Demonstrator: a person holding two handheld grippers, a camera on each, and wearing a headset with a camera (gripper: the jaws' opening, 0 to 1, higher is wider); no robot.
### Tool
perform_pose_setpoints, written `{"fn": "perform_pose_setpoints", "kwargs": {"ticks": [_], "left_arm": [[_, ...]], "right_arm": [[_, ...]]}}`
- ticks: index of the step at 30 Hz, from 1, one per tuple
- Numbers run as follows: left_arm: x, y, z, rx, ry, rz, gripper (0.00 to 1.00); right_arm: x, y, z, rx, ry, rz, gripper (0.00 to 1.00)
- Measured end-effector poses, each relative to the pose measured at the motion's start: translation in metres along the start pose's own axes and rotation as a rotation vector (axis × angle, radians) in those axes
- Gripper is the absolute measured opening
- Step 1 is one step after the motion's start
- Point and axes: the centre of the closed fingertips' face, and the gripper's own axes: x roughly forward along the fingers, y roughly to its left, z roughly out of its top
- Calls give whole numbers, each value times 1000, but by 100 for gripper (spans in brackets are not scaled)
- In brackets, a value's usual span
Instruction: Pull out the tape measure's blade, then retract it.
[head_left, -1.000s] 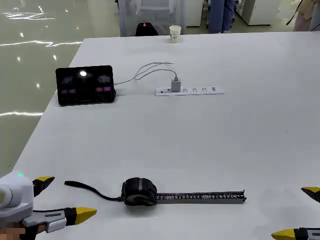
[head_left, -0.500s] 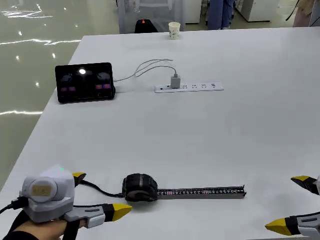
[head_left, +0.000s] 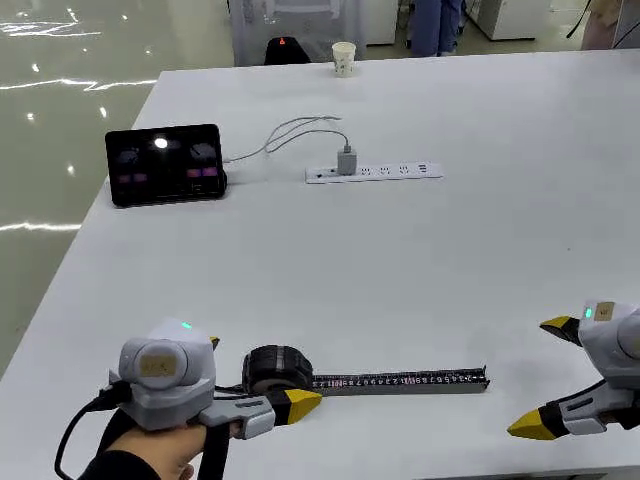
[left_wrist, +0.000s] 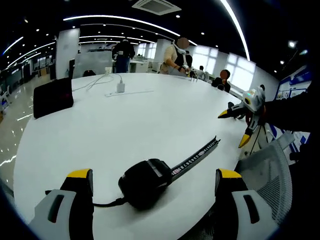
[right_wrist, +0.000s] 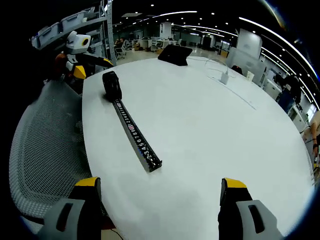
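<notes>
Tape measure (head_left: 277, 369): black case, lying on the white table (head_left: 400, 260) close to its near edge, left of centre. The blade (head_left: 400, 380) is out and flat on the table, running right along the near edge; its hook end points toward the right gripper.

Left gripper (left_wrist: 153, 174): jaws spread wide, one on each side of the case. In the head view the near yellow tip is just beside the case. I cannot tell whether either tip touches it. Nothing is clamped.

Right gripper (head_left: 540, 377): jaws wide, holding nothing, by the near right part of the table, apart from the blade's hook end.

Elsewhere: dark tablet (head_left: 165, 165) standing near the left edge, power strip (head_left: 375, 172) with a plugged charger (head_left: 347, 160) mid-table, paper cup (head_left: 343, 58) at the far edge.
</notes>
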Motion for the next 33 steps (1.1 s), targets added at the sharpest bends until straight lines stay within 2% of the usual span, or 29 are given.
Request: {"fn": "perform_pose_setpoints", "kwargs": {"ticks": [1, 2, 5, 8, 10, 11, 12, 15, 17, 20, 25, 33], "left_arm": [[2, 2, -1, 17, 4, 22, 99], [4, -3, -3, 25, 14, 13, 99], [8, -8, -5, 3, 18, 7, 99], [13, -8, -7, -21, 24, 13, 99], [17, -7, -4, -57, 3, 38, 99], [18, -5, -3, -78, -15, 61, 99], [21, 1, -3, -80, -38, 104, 99], [27, 3, -13, -44, -19, 152, 99], [29, 2, -14, -79, -36, 166, 99], [32, -3, -13, -122, -54, 142, 99], [37, -4, -5, -117, -112, 146, 99], [51, 2, -13, -70, -90, 198, 99]], "right_arm": [[1, -1, 0, -21, 11, 2, 99], [3, -2, 1, -38, 18, 3, 99], [7, -5, 2, -58, 38, 17, 99], [9, -9, 5, -78, 53, 28, 99], [12, -12, 6, -99, 61, 39, 99], [13, -12, 7, -109, 69, 42, 99], [14, -12, 7, -124, 82, 51, 99], [18, -12, 12, -153, 93, 68, 99], [21, -12, 15, -169, 99, 78, 99], [24, -10, 20, -191, 103, 90, 99], [31, -9, 20, -225, 123, 116, 99], [40, -11, 18, -259, 152, 150, 90]]}}
